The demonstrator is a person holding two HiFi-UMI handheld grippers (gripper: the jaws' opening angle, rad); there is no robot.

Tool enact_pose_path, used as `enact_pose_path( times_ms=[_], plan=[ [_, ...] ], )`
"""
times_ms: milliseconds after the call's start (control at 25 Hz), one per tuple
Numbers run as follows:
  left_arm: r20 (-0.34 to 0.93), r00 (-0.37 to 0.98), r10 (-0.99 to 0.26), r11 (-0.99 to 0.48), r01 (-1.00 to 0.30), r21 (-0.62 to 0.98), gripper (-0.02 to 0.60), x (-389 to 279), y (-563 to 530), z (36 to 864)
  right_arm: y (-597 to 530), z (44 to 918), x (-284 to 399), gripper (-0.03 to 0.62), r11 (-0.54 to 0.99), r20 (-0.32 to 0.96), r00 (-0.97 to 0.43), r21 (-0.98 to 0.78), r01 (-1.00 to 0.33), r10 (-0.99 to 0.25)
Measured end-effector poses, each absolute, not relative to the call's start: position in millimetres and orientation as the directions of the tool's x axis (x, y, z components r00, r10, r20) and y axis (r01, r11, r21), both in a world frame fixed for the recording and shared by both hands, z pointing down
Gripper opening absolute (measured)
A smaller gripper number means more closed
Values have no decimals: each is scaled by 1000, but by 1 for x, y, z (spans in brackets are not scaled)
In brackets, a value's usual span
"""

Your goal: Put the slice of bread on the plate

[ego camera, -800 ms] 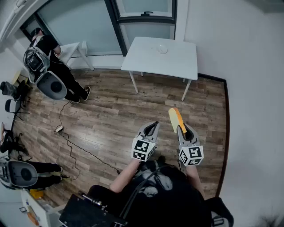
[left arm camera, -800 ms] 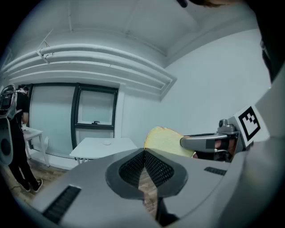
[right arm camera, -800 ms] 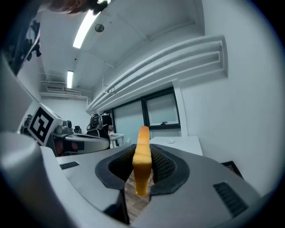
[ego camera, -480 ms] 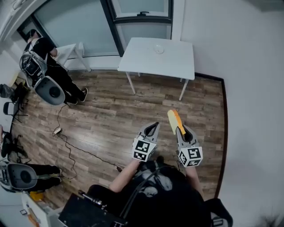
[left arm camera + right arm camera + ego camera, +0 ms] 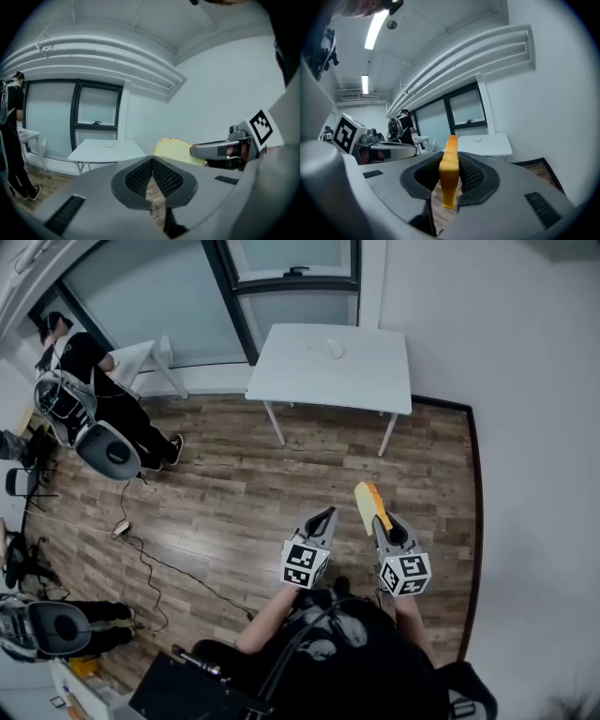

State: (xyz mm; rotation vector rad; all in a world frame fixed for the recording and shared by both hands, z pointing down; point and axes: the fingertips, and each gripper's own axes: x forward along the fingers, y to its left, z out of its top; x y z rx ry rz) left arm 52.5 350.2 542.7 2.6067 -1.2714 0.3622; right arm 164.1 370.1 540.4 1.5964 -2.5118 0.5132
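A slice of bread (image 5: 367,502) with an orange crust stands on edge in my right gripper (image 5: 382,519), which is shut on it; in the right gripper view the bread (image 5: 450,171) sticks up between the pads. My left gripper (image 5: 323,517) is shut and holds nothing, and its view shows the bread (image 5: 174,151) and the right gripper off to the right. A small white plate (image 5: 332,349) rests on the white table (image 5: 291,376) far ahead; it also shows as a plate (image 5: 108,145) in the left gripper view and as a plate (image 5: 476,139) in the right gripper view.
Wood floor (image 5: 234,493) lies between me and the table. A person (image 5: 94,381) stands at a second white table (image 5: 141,357) at the far left by the windows. Chairs (image 5: 108,448) and a cable (image 5: 159,554) sit at the left. A white wall (image 5: 525,427) runs along the right.
The table and the plate have shifted slightly in the head view. Both grippers have sunk a little in the frame, the bread still in the right one.
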Motion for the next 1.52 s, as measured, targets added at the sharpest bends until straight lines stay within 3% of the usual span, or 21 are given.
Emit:
enact_pose_path(
  times_ms=[600, 1080, 1520],
  plan=[
    [324, 671, -667, -673, -729, 124, 6, -30, 229, 529, 245, 518, 76, 95, 357, 277, -406, -210, -910, -871],
    [352, 616, -704, -578, -786, 220, 6, -56, 99, 554, 110, 542, 66, 95, 392, 316, -448, -227, -892, -836],
    [370, 600, -710, -572, -797, 194, 6, 20, -54, 543, -35, 526, 113, 95, 477, 289, -522, -215, -852, -803]
  ],
)
